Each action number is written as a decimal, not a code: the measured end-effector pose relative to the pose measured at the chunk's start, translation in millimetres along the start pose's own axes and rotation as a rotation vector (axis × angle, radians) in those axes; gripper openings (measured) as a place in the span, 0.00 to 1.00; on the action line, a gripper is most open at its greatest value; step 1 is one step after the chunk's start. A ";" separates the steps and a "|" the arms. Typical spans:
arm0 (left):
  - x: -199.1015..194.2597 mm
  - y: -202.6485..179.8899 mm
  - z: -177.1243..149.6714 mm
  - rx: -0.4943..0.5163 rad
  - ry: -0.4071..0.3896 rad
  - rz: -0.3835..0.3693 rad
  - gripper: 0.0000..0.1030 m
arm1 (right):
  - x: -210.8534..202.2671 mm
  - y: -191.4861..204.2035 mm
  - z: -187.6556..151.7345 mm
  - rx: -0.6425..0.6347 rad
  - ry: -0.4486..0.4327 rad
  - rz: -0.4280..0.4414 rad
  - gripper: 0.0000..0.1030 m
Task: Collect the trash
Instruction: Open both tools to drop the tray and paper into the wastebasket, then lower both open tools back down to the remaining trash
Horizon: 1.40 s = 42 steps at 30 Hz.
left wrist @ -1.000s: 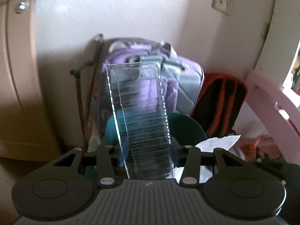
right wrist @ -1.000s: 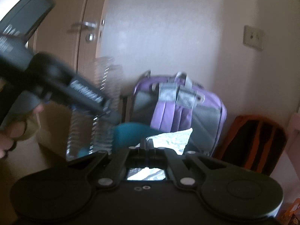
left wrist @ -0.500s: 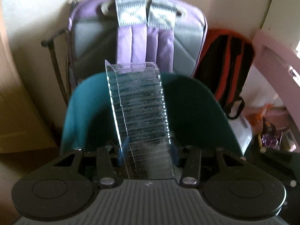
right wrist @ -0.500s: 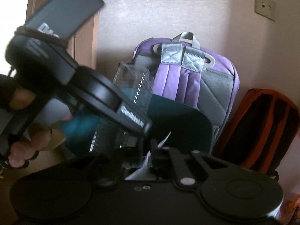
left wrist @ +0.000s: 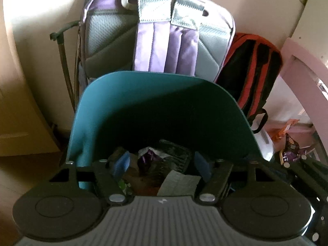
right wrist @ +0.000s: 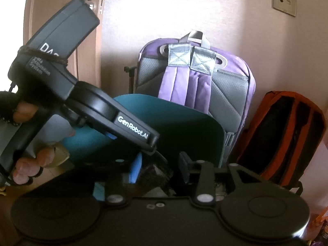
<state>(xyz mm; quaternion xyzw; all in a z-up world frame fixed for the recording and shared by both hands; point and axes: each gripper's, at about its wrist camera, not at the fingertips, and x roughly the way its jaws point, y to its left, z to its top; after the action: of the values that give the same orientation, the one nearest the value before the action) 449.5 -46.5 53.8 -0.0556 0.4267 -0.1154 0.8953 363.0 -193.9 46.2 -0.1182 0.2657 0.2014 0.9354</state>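
Trash bin (left wrist: 127, 110), teal, stands on the floor against the wall with its mouth open to both cameras. Left gripper (left wrist: 162, 165) points down into the bin; its blue-padded fingers (left wrist: 121, 164) stand well apart and its jaws are opening, with nothing pressed between the pads. Below them, at the bin's bottom, lie the collected trash items: a clear ridged plastic tray (left wrist: 174, 153), dark in shadow, a purple wrapper (left wrist: 149, 156) to its 9 o'clock, and a crumpled paper piece (left wrist: 178, 182) at its 6 o'clock. Right gripper (right wrist: 160, 168) hangs at the bin's near rim, its jaws likewise opening and partly apart; whether anything sits between them cannot be told, as the gap is dark and blurred. In the right wrist view a hand (right wrist: 30, 143) holds the left gripper's handle at 9 o'clock. Purple backpack (left wrist: 160, 34) leans on the wall at the bin's 12 o'clock, touching its rear edge. Orange-and-black bag (left wrist: 252, 69) rests at the bin's 2 o'clock, just beside the backpack.
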 end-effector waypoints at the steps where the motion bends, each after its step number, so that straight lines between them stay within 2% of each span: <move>1: -5.4 -0.7 -1.5 0.003 -0.008 -0.001 0.68 | -3.3 0.9 0.7 -0.001 -0.003 0.000 0.42; 13: -89.0 9.1 -30.0 0.004 -0.111 -0.009 0.77 | -63.7 31.4 7.4 -0.051 -0.046 0.014 0.56; 27: -158.5 36.8 -94.3 -0.002 -0.160 -0.013 0.81 | -121.0 76.7 -6.0 -0.044 -0.065 0.060 0.58; 33: -168.2 57.1 -128.4 -0.030 -0.163 -0.005 0.94 | -128.0 92.4 -22.5 -0.039 -0.056 0.090 0.59; 38: -154.2 81.5 -159.7 -0.086 -0.146 0.021 0.95 | -117.8 102.5 -46.2 -0.010 -0.008 0.141 0.60; 42: -128.7 102.5 -187.3 -0.126 -0.109 0.061 0.95 | -99.1 111.3 -74.1 0.005 0.049 0.190 0.61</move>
<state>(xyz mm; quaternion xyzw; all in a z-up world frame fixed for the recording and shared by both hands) 241.9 85.1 12.2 -0.1047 0.3854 -0.0577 0.9150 203.6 -150.2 25.9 -0.0952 0.2989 0.2858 0.9055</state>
